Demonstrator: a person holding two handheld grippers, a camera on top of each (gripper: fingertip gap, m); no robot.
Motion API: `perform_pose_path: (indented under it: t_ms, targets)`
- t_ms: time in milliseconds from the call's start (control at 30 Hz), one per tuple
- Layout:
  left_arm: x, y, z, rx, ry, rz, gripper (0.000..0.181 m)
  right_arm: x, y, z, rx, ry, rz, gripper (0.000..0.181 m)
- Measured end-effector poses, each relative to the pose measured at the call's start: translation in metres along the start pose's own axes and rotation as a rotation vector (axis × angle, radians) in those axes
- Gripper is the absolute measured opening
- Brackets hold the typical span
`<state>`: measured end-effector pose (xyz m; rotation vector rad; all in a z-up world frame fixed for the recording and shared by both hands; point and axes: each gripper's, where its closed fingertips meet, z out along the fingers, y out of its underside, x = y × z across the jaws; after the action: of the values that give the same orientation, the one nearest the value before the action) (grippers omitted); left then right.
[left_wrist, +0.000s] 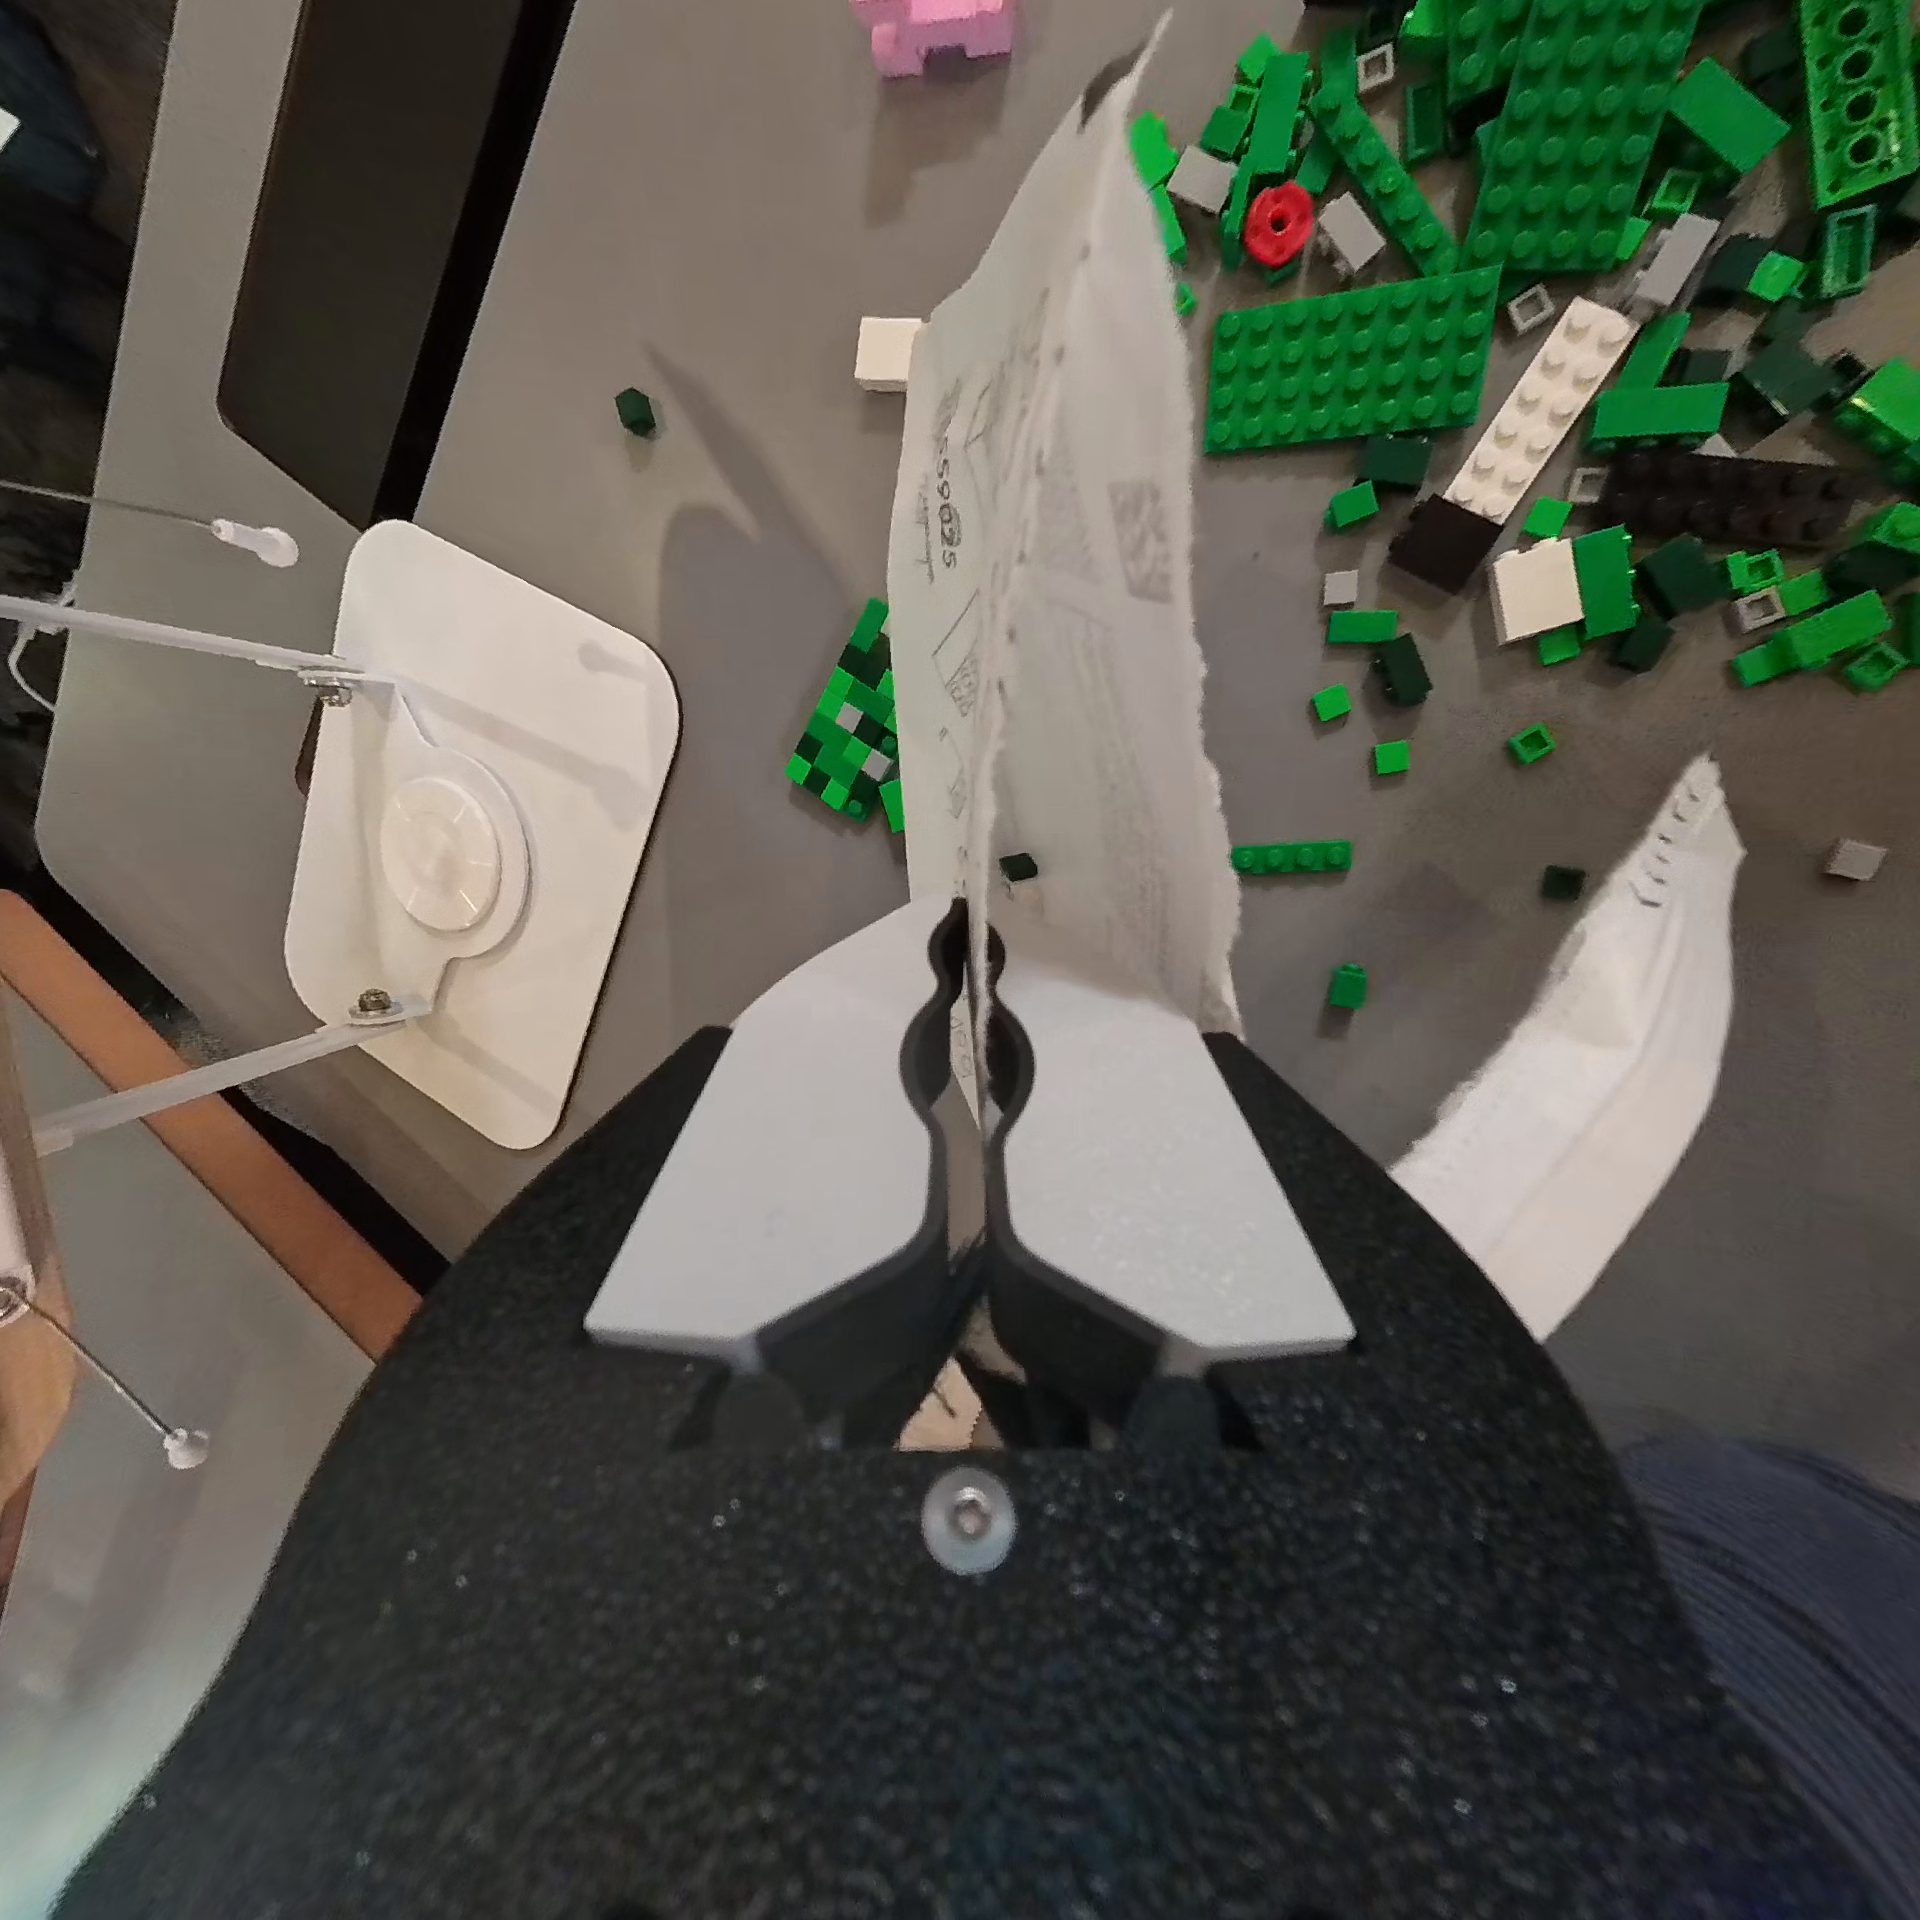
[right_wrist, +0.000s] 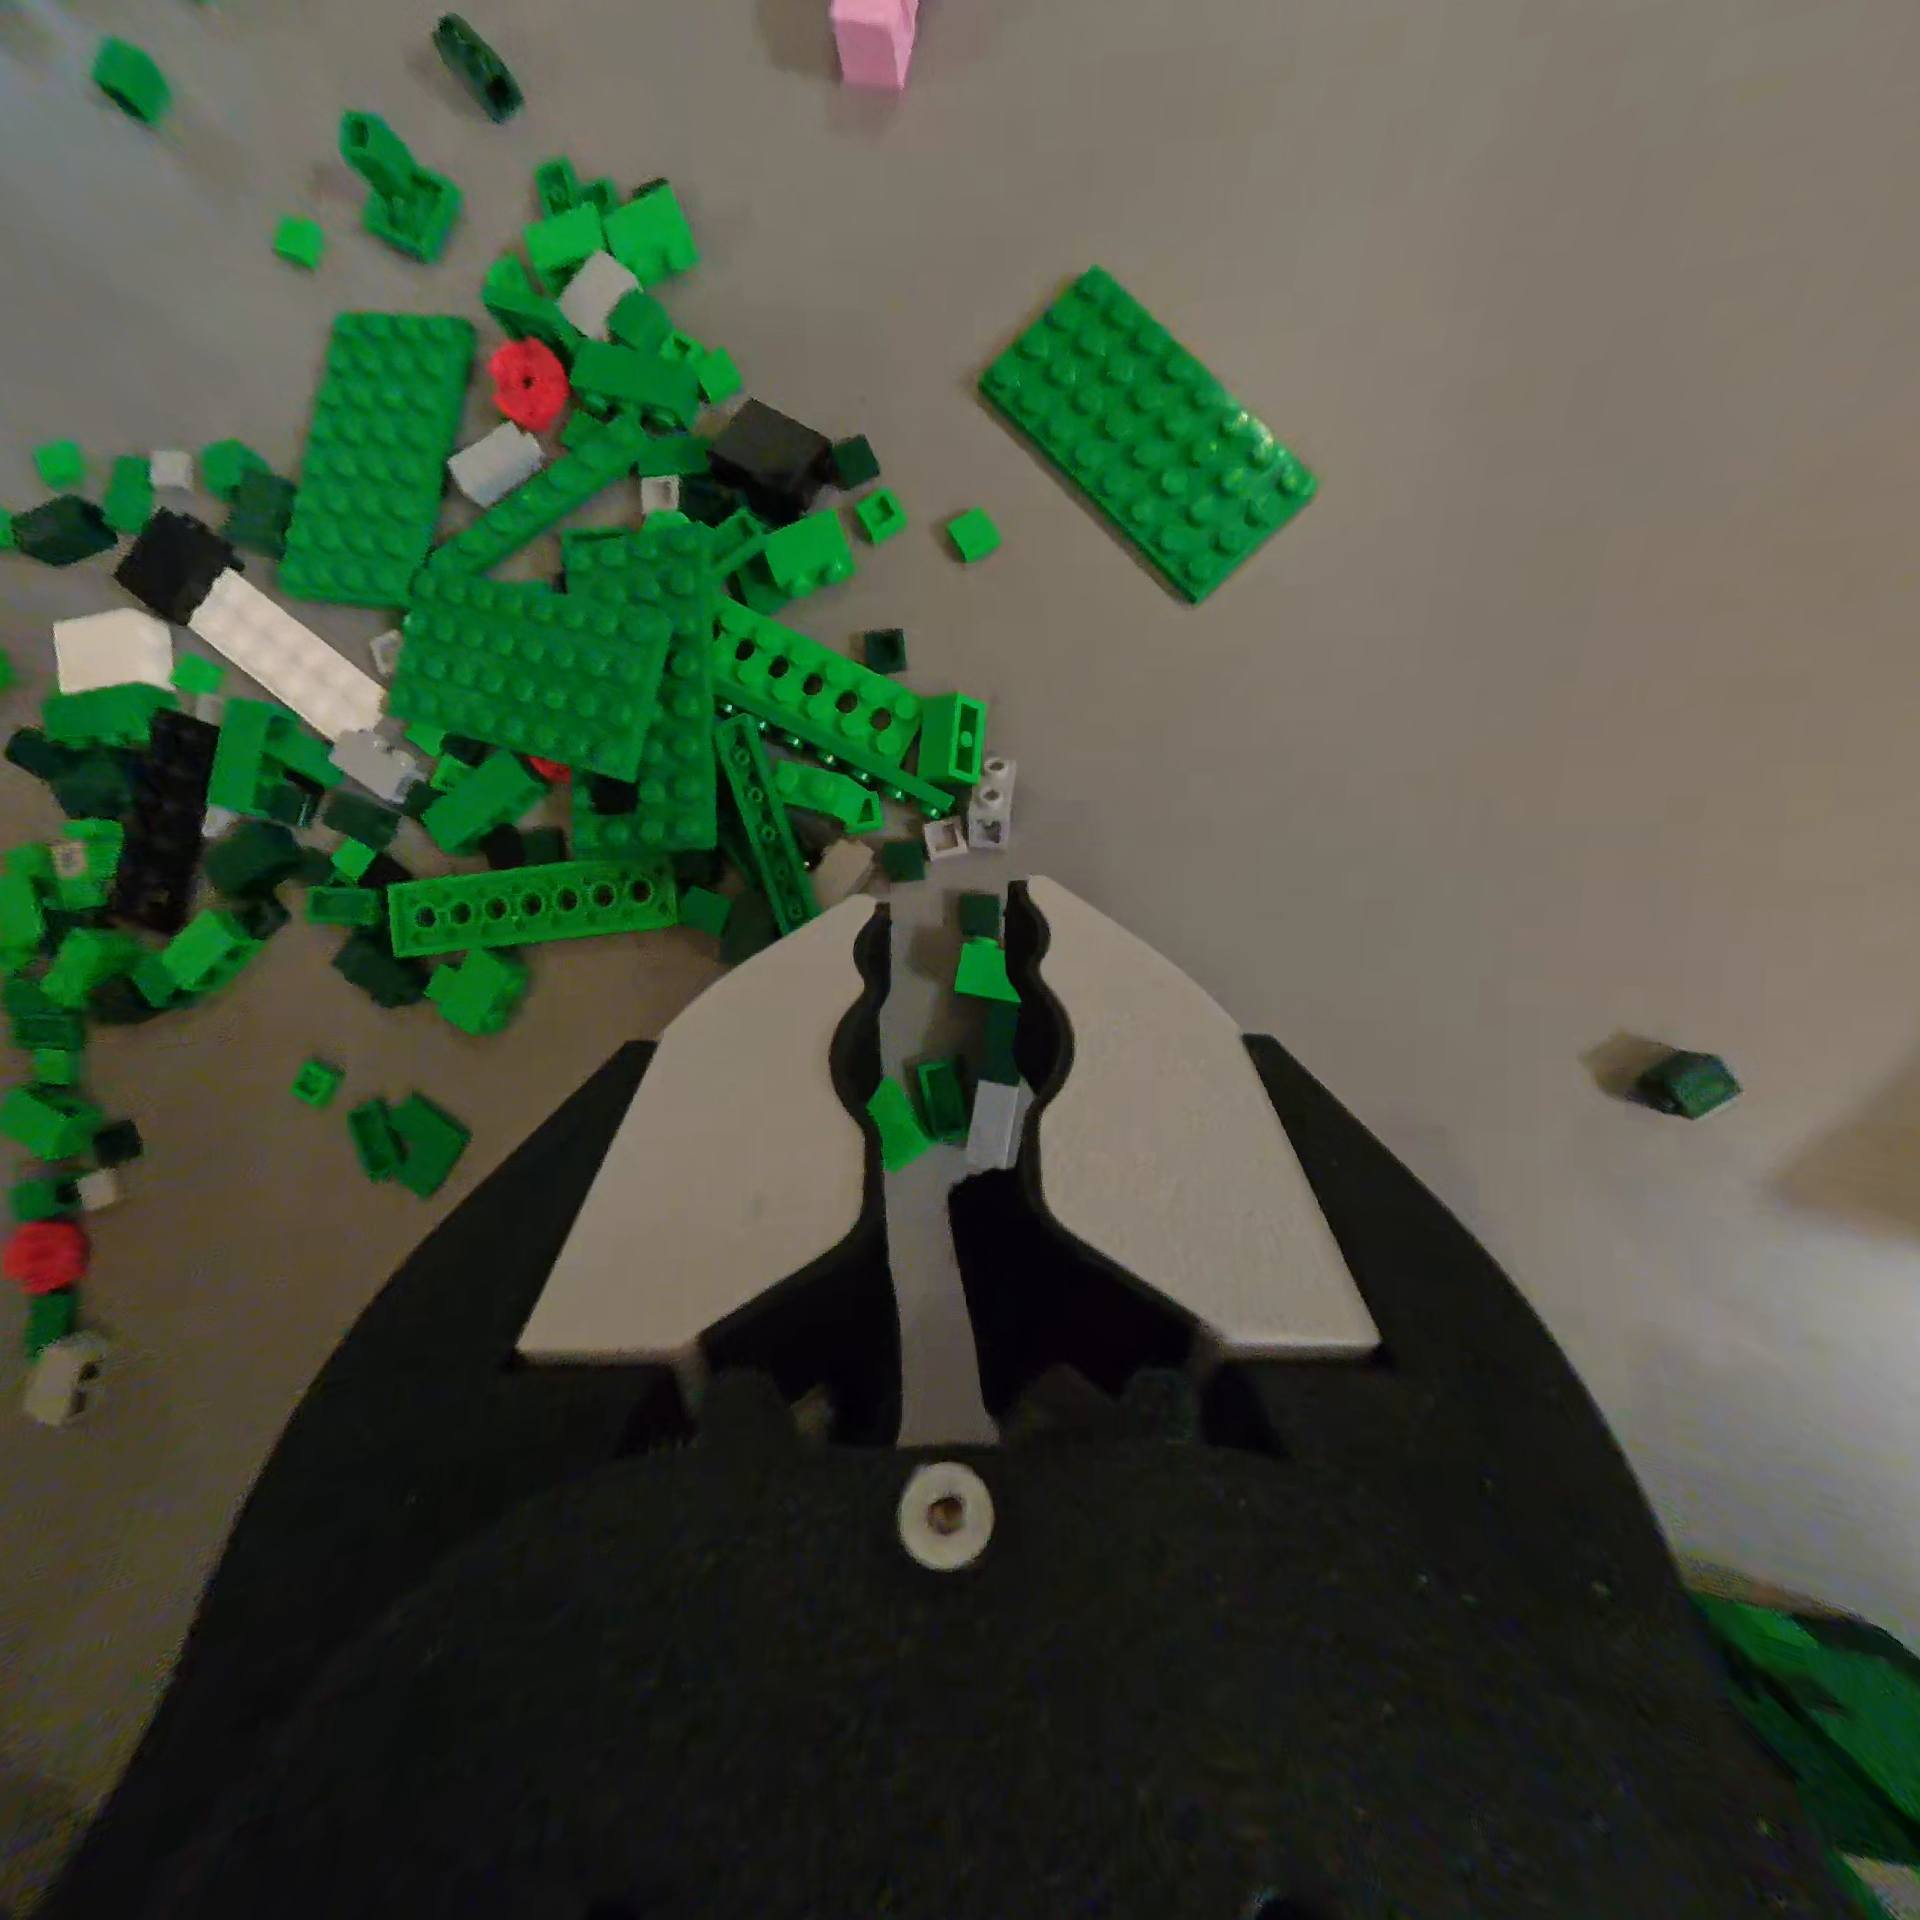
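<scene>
My left gripper (left_wrist: 971, 914) is shut on the lower edge of a torn white paper bag (left_wrist: 1081, 582) with grey printing, which stands up ahead of the fingers above the grey table (left_wrist: 727, 260). A second torn white paper piece (left_wrist: 1590, 1039) lies to its right. A pile of mostly green bricks (left_wrist: 1558, 312) lies beyond, at the upper right. My right gripper (right_wrist: 951, 899) is open by a narrow gap and empty, hovering over the near edge of the same brick pile (right_wrist: 540, 665). Small green and grey bricks on the table show through the gap.
A green plate (right_wrist: 1148, 431) lies apart to the right of the pile, with a dark green brick (right_wrist: 1688, 1084) farther right. A pink piece (left_wrist: 935, 31) is at the far edge. A white stand base (left_wrist: 468, 831), a small green mosaic piece (left_wrist: 847, 727) and a white brick (left_wrist: 888, 353) lie left. One gripper's finger ends stand about 30 centimetres off the other's.
</scene>
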<state>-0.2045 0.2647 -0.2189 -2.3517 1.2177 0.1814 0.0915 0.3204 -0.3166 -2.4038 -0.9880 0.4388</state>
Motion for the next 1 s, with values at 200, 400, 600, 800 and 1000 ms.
perform_pose_path:
  t_ms: [200,400,600,800,1000]
  targets:
    - [0.000,0.000,0.000,0.000,0.000,0.003,0.000,0.005,0.005,0.007,-0.160,-0.050,0.089,0.023]
    - [0.001,0.000,-0.001,0.002,0.001,0.004,0.000,0.010,0.009,0.012,-0.250,0.002,0.030,0.022]
    - [0.001,-0.001,-0.001,0.004,0.002,0.007,0.000,0.015,0.012,0.015,-0.283,0.033,0.012,0.017]
    - [0.003,-0.001,-0.001,0.002,0.005,0.011,0.000,0.015,0.012,0.015,-0.282,0.039,-0.015,0.008]
    - [0.003,-0.002,0.000,-0.002,0.007,0.015,0.000,0.011,0.002,0.010,-0.174,0.094,-0.146,0.008]
